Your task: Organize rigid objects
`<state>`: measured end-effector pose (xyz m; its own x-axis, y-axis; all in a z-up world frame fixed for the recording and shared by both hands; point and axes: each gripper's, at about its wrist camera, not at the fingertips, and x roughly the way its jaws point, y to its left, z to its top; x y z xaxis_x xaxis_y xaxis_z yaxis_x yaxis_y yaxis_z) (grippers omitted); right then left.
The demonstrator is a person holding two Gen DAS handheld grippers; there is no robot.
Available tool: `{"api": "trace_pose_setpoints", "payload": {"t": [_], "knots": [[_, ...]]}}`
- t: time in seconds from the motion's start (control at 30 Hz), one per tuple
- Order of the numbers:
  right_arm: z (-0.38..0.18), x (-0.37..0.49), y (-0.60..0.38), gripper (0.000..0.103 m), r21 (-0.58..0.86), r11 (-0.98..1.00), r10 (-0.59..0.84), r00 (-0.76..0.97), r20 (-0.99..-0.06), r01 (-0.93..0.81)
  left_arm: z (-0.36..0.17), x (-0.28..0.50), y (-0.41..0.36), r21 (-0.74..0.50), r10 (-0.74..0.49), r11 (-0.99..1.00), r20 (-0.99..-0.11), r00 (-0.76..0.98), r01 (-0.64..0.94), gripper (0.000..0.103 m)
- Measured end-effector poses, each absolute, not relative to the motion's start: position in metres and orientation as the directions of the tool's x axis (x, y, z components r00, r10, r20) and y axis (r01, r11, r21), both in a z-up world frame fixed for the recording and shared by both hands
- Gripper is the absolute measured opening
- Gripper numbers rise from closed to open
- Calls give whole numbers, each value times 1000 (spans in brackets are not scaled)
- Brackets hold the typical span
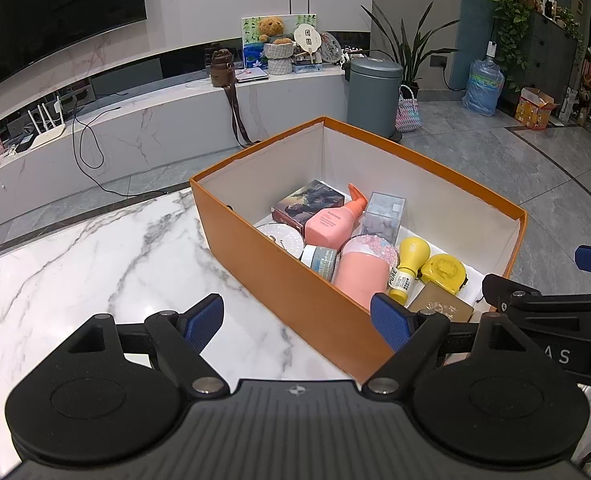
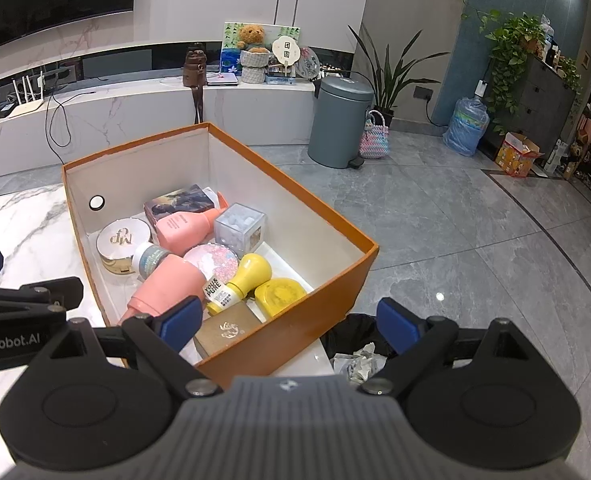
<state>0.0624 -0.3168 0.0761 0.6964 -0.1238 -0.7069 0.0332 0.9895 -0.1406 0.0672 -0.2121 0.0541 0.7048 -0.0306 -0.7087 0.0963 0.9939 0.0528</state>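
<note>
Marble table (image 1: 95, 256), white with grey veining, bearing an orange box (image 1: 279, 272) near its far right corner. Box open-topped, white inside, holding all the small rigid items.

Left gripper (image 1: 297, 320) above the tabletop just beside the box's near long wall; blue pads wide apart, nothing between them. Right gripper (image 2: 289, 322) over the box's near corner; blue pads likewise spread wide and empty, one over the box interior, the other beyond the table edge above a black-lined waste bin (image 2: 359, 344) with crumpled paper.

Inside the box, from larger to smaller: pink tumbler (image 2: 163, 284) lying on its side; pink pump bottle (image 2: 185, 228) lying flat beside a printed carton (image 2: 179, 202) at the far end; tan flat box (image 2: 227, 330) in the near corner; clear cube case (image 2: 241, 226) standing by the right wall; white-and-gold compact (image 2: 121, 242) by the left wall; yellow bottle (image 2: 241, 282) lying across the middle; yellow tape measure (image 2: 281, 294) just beside it; glittery pink round case (image 2: 211, 262); small blue-labelled jar (image 2: 151, 258) touching the tumbler.
</note>
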Motion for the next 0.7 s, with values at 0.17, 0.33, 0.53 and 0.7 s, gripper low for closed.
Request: {"api": "trace_pose_setpoints", "payload": {"t": [0.17,0.33,0.53,0.7], "knots": [[76,63,-317,92,-141,990,-124,696,-707,33,54,67,-212,54,-30,994,-709,705,96,97],[76,62,-318,92,-142,989,-125,697,-706,34,54,67,-212,54,-30,994,-708,705,96,97],[76,62,-318,92,-142,989,-126,696,-707,34,54,67,-213,53,-30,994,-709,705,96,97],[76,62,-318,92,-142,989,-126,696,-707,34,54,67,-213,53,-31,994,-708,705,97,97]]}}
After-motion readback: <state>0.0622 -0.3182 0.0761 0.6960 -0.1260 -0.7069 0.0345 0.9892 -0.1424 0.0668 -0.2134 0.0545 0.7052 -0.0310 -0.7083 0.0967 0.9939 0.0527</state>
